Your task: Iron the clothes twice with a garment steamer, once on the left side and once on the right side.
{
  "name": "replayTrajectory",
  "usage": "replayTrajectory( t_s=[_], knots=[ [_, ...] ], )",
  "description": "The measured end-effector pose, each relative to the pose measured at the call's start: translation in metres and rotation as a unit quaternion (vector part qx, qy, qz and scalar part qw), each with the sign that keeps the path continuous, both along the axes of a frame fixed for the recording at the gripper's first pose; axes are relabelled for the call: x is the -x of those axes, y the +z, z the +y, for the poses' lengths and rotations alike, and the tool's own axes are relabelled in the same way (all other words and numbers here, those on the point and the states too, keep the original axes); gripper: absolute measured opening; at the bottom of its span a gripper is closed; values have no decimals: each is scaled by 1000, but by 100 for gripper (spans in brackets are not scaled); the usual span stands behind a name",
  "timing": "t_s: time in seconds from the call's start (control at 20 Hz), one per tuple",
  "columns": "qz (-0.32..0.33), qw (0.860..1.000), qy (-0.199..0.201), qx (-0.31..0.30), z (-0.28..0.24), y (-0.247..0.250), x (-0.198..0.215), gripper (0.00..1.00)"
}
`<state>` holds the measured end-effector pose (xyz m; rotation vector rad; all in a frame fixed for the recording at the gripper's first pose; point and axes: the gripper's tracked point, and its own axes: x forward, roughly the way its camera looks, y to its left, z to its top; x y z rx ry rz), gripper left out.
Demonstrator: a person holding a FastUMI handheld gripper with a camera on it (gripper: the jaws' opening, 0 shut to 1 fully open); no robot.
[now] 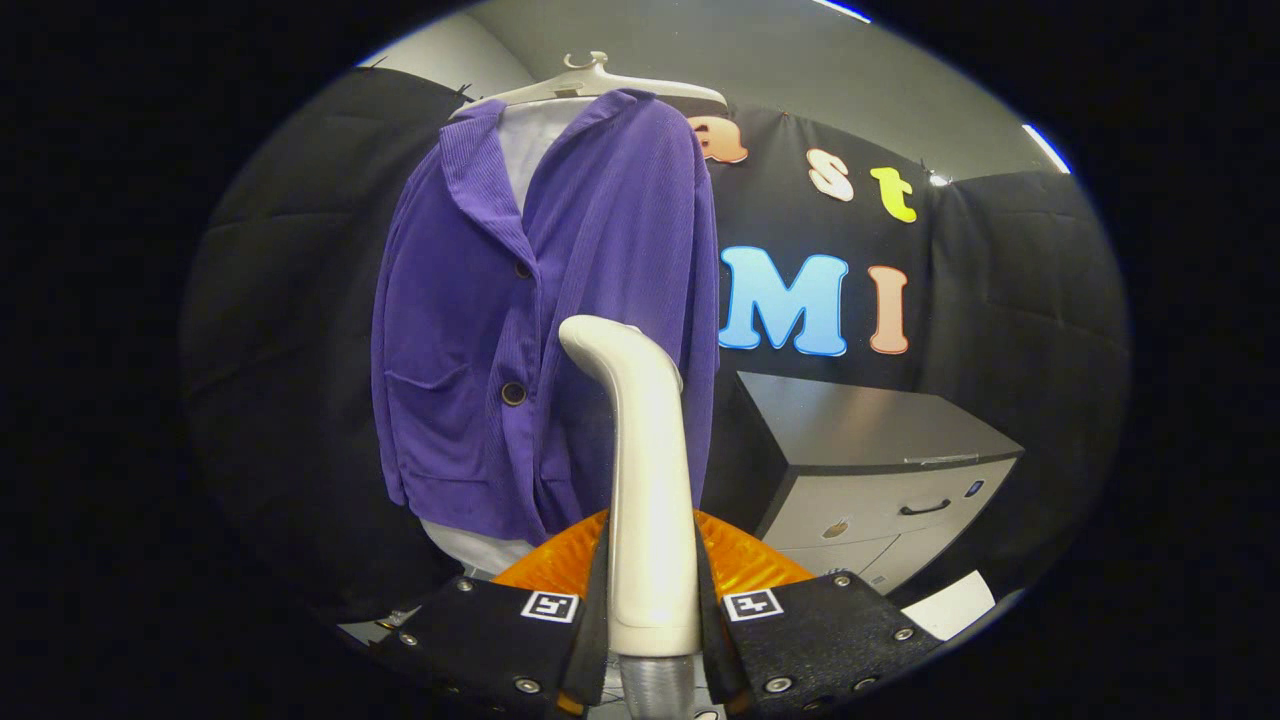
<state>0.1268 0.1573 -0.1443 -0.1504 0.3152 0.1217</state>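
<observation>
A purple corduroy jacket hangs on a pale hanger over a white shirt, just ahead of the fingers. My gripper is shut on the cream handle of the garment steamer, which stands upright between the fingers. The steamer's curved head points left at the jacket's right half, level with the lower button. Whether the head touches the cloth I cannot tell. A grey hose leaves the handle at its bottom end.
A grey drawer cabinet stands to the right of the jacket against the black cloth wall. A white sheet lies low on the right, near the cabinet's foot.
</observation>
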Motion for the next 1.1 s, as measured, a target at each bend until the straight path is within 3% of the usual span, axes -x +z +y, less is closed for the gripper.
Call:
replayTrajectory(
  t_s=[0.3,0.65,1.1],
  knots=[
    [16,999,-7,30,-11,-34,5,39],
    [92,995,-1,29,-16,-99,27,39],
    [142,990,-1,24,-17,-121,47,39]
  ],
)
